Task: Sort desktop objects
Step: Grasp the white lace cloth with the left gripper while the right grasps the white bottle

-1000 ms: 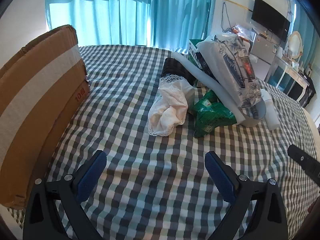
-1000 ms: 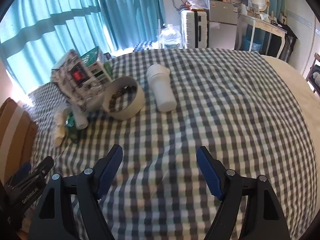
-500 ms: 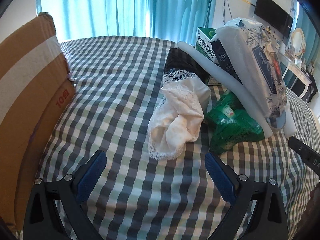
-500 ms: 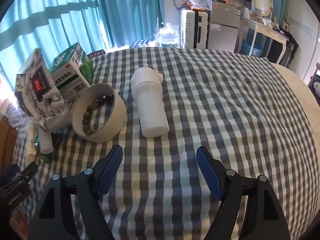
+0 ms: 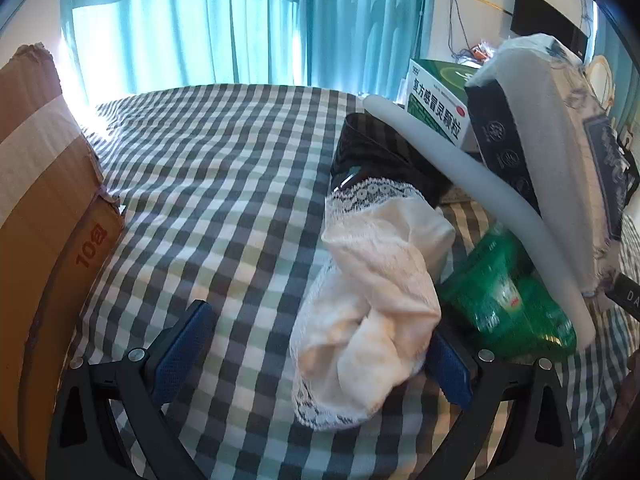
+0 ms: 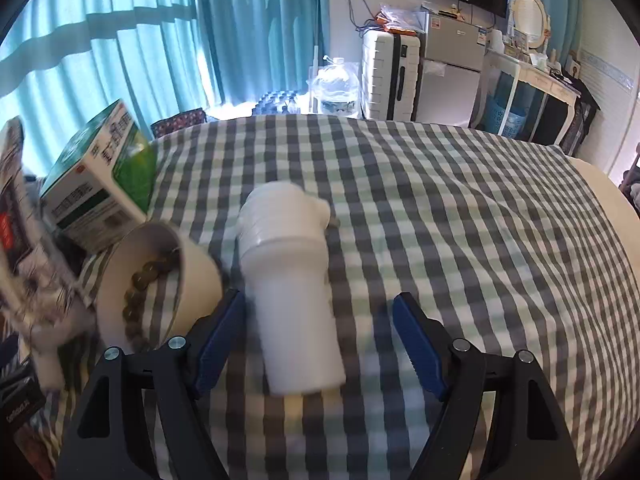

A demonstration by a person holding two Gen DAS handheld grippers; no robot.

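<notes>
Lacy white cloth (image 5: 376, 300) crumpled on checkered bedspread (image 5: 224, 184).

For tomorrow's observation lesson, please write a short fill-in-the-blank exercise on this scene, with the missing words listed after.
1. The white bottle lies on its ____ between the open fingers of the right gripper.
2. The left gripper straddles a white ____ cloth.
3. A string of ____ lies inside the tape roll.

Missing words: side; lace-trimmed; beads

Cluttered checkered bed (image 5: 224, 184)
</notes>
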